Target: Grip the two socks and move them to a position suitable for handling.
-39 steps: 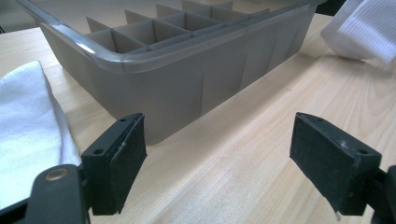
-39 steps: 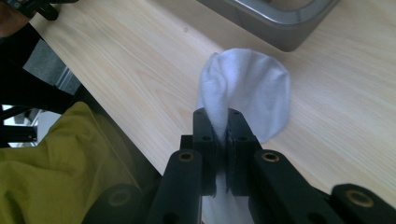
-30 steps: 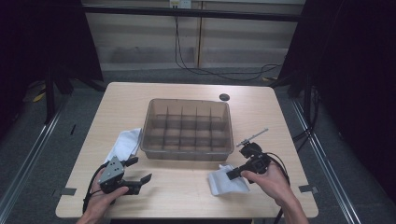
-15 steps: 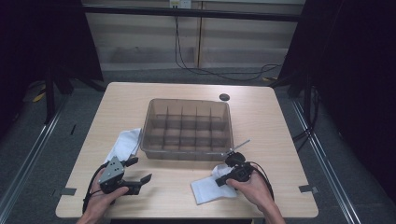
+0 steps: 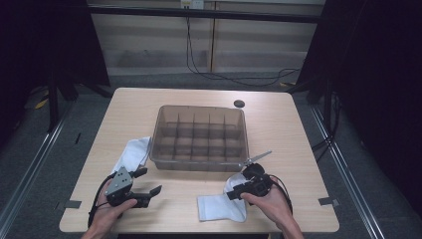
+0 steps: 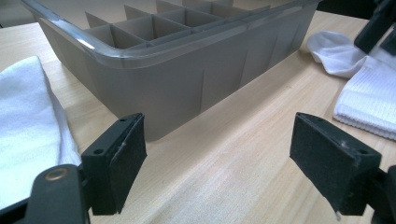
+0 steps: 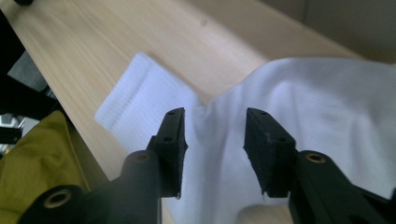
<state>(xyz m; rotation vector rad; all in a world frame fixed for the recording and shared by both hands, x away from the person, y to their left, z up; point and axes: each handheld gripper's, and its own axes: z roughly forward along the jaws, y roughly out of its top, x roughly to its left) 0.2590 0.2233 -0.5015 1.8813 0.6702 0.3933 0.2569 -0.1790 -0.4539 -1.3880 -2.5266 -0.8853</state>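
While jaws gape | socks: 2 (image 5: pixel 221 204) (image 5: pixel 133 152) | bin: 1 (image 5: pixel 201 137)

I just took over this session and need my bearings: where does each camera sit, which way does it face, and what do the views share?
High view: above the person's side, looking forward and down on the table, the divided bin, both hands with the left gripper and right gripper.
Left gripper view: low over the table, between its open jaws, facing the bin's corner.
Right gripper view: looking down past its parted jaws onto the white sock.
Shared: that sock lies at the right edge of the left gripper view too.
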